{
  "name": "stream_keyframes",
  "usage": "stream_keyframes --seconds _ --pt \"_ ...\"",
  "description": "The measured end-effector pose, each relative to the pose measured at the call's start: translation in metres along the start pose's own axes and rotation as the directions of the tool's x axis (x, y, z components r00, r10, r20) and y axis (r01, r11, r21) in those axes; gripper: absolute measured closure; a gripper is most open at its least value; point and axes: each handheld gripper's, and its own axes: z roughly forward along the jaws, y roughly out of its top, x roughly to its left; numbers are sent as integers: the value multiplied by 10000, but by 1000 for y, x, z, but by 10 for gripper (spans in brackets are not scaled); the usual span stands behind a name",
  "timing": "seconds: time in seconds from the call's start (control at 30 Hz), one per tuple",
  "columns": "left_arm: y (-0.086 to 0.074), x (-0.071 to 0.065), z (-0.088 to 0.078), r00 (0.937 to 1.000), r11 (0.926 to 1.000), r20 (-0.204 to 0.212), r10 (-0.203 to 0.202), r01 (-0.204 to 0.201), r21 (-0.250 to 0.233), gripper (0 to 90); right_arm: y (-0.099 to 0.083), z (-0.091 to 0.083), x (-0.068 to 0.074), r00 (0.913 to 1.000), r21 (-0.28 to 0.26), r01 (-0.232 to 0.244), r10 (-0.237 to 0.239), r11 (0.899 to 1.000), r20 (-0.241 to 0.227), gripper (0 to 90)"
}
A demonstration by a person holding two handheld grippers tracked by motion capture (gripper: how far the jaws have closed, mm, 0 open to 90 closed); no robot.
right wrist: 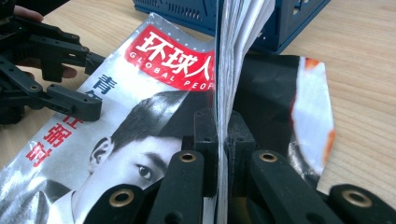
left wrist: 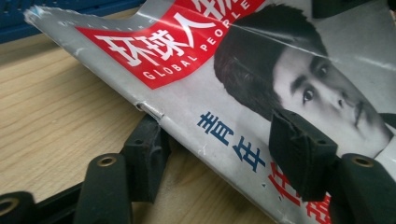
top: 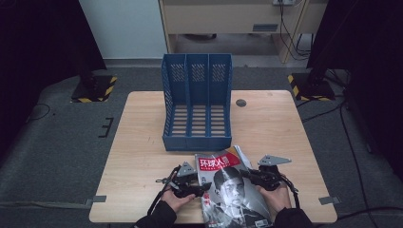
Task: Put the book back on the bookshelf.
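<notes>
Right tool (right wrist: 217, 140) pinches the magazine (top: 233, 190) pages at its right edge; left tool (left wrist: 224, 149) spread, straddling the spine edge. Magazine lies on the surface (top: 142, 156), long axis pointing at the blue file rack (top: 197, 102) just beyond.

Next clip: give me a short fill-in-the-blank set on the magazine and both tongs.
1. The right tongs are shut on the magazine's ____.
2. The left tongs straddle the magazine's edge with their jaws ____.
3. The blue file rack has ____ compartments.
4. The banner across the cover's top is ____.

Missing words: pages; open; three; red
</notes>
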Motion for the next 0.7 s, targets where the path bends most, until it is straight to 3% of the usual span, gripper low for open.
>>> stream_keyframes --seconds 0.17,0.27,0.5,0.6,0.7 --pt "0 -2 1 9996 9999 249 -152 150 63 428 -1 4 2 9999 147 54 -52 9999 -123 863" --pt "-1 -3 1 9993 9994 145 -351 350 19 463 -1 5 4 9998 219 146 -144 9997 -109 850" --pt "-3 -2 0 9983 9984 166 -557 558 -87 510 0 2 0 9979 317 158 -178 9994 620 566" --pt "-3 -1 -1 9969 9971 217 -758 759 -55 528 -2 1 -3 9935 682 84 -161 9976 1125 473" --pt "-2 -1 -1 9957 9959 227 -901 901 -24 538 -2 2 -3 9917 804 147 -248 9967 1265 442"
